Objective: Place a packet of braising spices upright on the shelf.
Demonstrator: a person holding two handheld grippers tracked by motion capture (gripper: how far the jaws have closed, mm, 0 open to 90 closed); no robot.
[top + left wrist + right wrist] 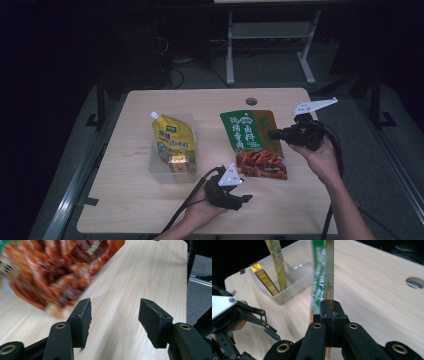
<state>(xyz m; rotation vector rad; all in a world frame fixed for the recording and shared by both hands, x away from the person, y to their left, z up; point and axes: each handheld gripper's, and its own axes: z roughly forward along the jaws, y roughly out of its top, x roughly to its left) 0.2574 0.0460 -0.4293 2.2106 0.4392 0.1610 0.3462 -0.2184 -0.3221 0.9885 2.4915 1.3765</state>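
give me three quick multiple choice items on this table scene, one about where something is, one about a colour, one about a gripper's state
1. Where is the yellow spout pouch?
A. in the clear plastic bin
B. flat on the bare table
C. on the floor

2. What colour is the upper part of the seasoning packet?
A. blue
B. green
C. white

3. How stand the jaws of the right gripper?
A. wide open over the bin
B. open and empty
C. shut on the seasoning packet

Answers:
1. A, the high view shows the pouch lying inside the bin at the table's left.
2. B, the packet's top is green with pale lettering, above a reddish food picture.
3. C, the right gripper view shows the jaws pressed together on the packet's edge, while the left gripper stands open with nothing between its pads.
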